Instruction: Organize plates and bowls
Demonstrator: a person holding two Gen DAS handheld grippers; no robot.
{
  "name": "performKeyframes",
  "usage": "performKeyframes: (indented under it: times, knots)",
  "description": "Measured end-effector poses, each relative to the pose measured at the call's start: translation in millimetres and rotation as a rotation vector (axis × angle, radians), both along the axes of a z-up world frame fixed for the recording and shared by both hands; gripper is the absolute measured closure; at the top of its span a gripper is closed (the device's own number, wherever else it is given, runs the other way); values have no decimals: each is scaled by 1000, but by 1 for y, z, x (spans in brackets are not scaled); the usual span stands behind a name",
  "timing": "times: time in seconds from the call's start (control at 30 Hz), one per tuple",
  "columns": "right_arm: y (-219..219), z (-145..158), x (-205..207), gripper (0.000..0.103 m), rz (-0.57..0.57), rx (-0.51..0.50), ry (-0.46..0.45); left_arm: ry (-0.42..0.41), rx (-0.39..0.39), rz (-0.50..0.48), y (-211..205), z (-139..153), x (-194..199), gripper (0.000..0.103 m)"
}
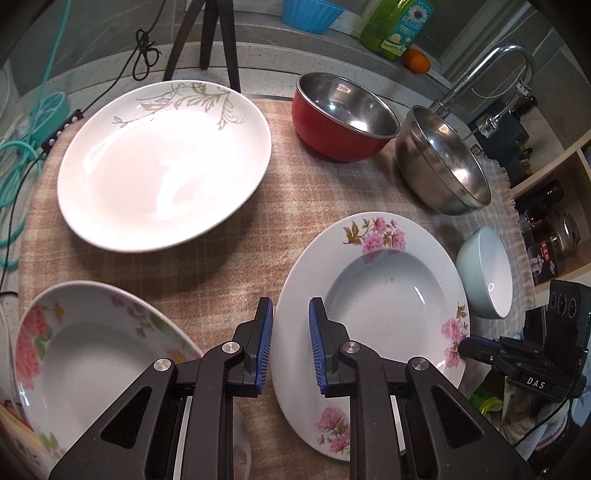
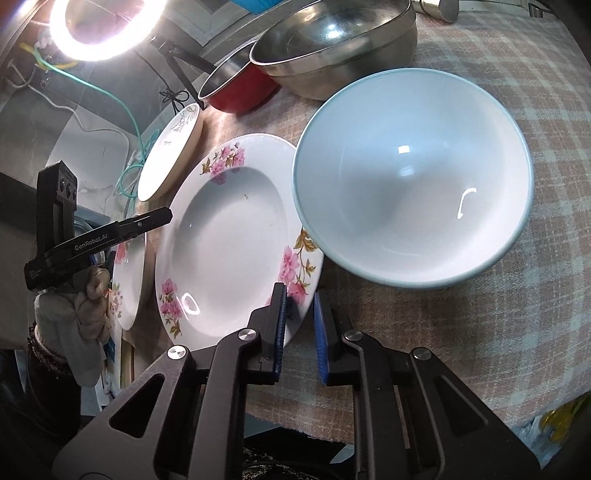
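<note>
A white deep plate with pink flowers (image 1: 373, 295) (image 2: 225, 243) lies on the checked cloth. My left gripper (image 1: 291, 332) is shut on its near-left rim. My right gripper (image 2: 300, 317) is shut on the opposite rim, next to a pale blue bowl (image 2: 413, 177) (image 1: 487, 273). Each gripper shows in the other's view: the right gripper (image 1: 466, 346) and the left gripper (image 2: 167, 215) both sit at the plate's edge. A second floral plate (image 1: 92, 350) (image 2: 127, 273) lies to the left. A large white plate with a beige leaf pattern (image 1: 166, 166) sits further back.
A red bowl with a steel inside (image 1: 343, 114) and a steel bowl (image 1: 443, 162) stand at the back of the cloth (image 1: 229, 266). Behind them are a faucet (image 1: 491, 70), a green bottle (image 1: 399, 26) and tripod legs (image 1: 218, 44). A ring light (image 2: 99, 26) glares at the top left.
</note>
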State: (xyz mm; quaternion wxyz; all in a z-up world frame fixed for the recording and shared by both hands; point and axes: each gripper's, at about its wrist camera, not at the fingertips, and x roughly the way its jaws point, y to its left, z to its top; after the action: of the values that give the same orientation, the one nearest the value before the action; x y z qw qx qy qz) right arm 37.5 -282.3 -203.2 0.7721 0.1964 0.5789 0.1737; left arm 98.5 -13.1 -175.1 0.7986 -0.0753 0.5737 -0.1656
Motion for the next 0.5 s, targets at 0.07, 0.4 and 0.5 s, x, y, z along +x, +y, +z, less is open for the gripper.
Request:
performKeyframes:
  times: [0.07, 0.4, 0.5]
  knots:
    - [2, 0, -1, 88, 10, -4, 2, 0, 2, 5, 1, 0, -4, 85]
    - [11, -6, -10, 88, 48, -10, 10, -8, 27, 8, 3, 3, -21, 85]
    - [13, -7, -12, 88, 54, -8, 13, -9, 31, 7, 4, 3, -22, 85]
